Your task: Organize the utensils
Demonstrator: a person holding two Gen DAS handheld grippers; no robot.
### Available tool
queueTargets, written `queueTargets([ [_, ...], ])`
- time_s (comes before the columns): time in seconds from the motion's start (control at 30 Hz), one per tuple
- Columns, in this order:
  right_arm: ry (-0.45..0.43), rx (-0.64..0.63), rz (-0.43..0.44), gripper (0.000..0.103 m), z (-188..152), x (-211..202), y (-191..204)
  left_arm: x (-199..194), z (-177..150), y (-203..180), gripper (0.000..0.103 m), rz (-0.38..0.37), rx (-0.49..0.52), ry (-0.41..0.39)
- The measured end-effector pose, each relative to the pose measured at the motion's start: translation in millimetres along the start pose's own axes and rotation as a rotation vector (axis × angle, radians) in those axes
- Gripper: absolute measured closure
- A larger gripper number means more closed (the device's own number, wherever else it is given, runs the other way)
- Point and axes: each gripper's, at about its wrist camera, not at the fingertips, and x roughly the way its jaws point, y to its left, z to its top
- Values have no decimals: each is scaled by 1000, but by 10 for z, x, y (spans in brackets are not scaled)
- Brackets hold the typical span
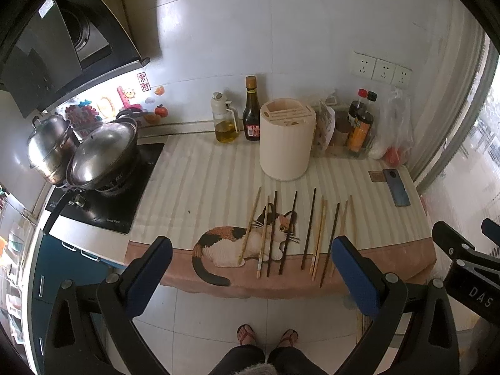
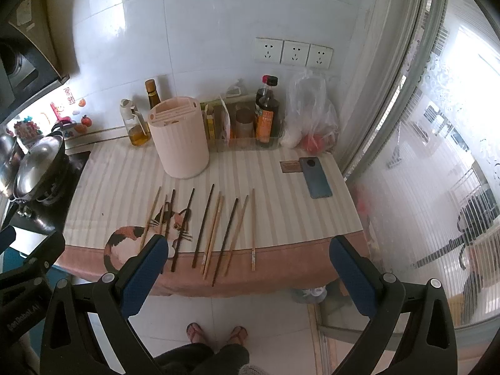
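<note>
Several chopsticks (image 1: pixel 309 228), some dark and some light wood, lie side by side on a striped mat (image 1: pixel 193 181) with a cat picture; they also show in the right wrist view (image 2: pixel 218 228). A cream round utensil holder (image 1: pixel 286 139) with slots on top stands upright behind them, also in the right wrist view (image 2: pixel 178 137). My left gripper (image 1: pixel 253 278) is open and empty, held in front of the counter edge, above the floor. My right gripper (image 2: pixel 247 278) is open and empty, at the same edge, to the right of the left one.
A stove with steel pots (image 1: pixel 93 153) stands at the left. Oil and sauce bottles (image 1: pixel 251 109), jars and a plastic bag (image 2: pixel 312 115) line the wall. A phone (image 2: pixel 317 176) and a small card (image 2: pixel 290 166) lie at the mat's right. A window is right.
</note>
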Motion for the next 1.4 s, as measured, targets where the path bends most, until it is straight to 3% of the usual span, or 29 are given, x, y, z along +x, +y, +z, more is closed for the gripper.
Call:
queueTargets([
  [1.17,0,2,7,0,77,32,66,6,-7,1,0,-5,-2,-4],
  [1.4,-1,36,27,0,126,89,15,141,53,-8,0,25,-10,-39],
])
